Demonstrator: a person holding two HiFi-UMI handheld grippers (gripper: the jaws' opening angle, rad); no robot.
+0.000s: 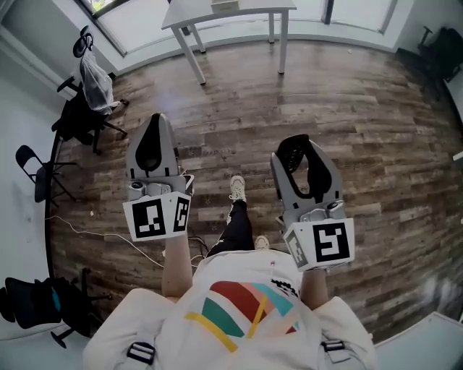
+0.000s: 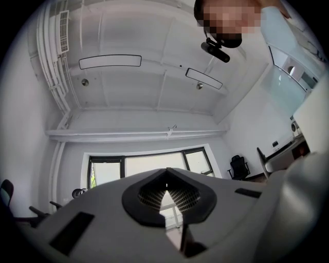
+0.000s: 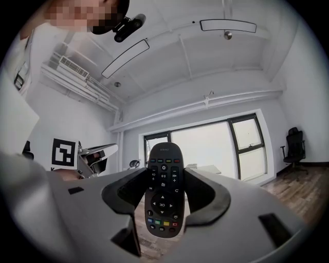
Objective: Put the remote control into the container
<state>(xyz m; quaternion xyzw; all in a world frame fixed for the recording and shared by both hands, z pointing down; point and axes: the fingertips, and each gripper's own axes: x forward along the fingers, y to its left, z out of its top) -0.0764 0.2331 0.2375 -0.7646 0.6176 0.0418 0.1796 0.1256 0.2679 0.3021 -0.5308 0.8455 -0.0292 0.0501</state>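
**Remote in my right gripper, no container in sight**

My right gripper (image 3: 164, 180) is closed on the remote control (image 3: 163, 154). The jaws press its two long edges around mid-length. Its top end stands out past the tips and its bottom end sits back between the jaws. My left gripper (image 2: 165, 172) holds nothing, and its jaws are drawn together with only a thin slit of light between them. I carry both at chest height, side by side and well apart, pointing forward and upward.

No view shows the container, so I can't say where the remote has to go. Well beyond the tips, by the windows, stands a white table (image 1: 217, 16). Something lies on it, but it is too small to make out.

The risks, as I judge them:
- The grip is on smooth, slightly rounded edges, so when I tip the gripper down the remote may slide forward out of the jaws or swivel between them.
- The free top end could catch a container rim and lever the remote loose.
- Opening the jaws too high could let it drop and bounce out.

The only writing I can read is "OK", at the centre of the remote's direction pad. A faint line near its top edge may be a brand, but it is too small to read. The marker cubes carry only black-and-white patterns.
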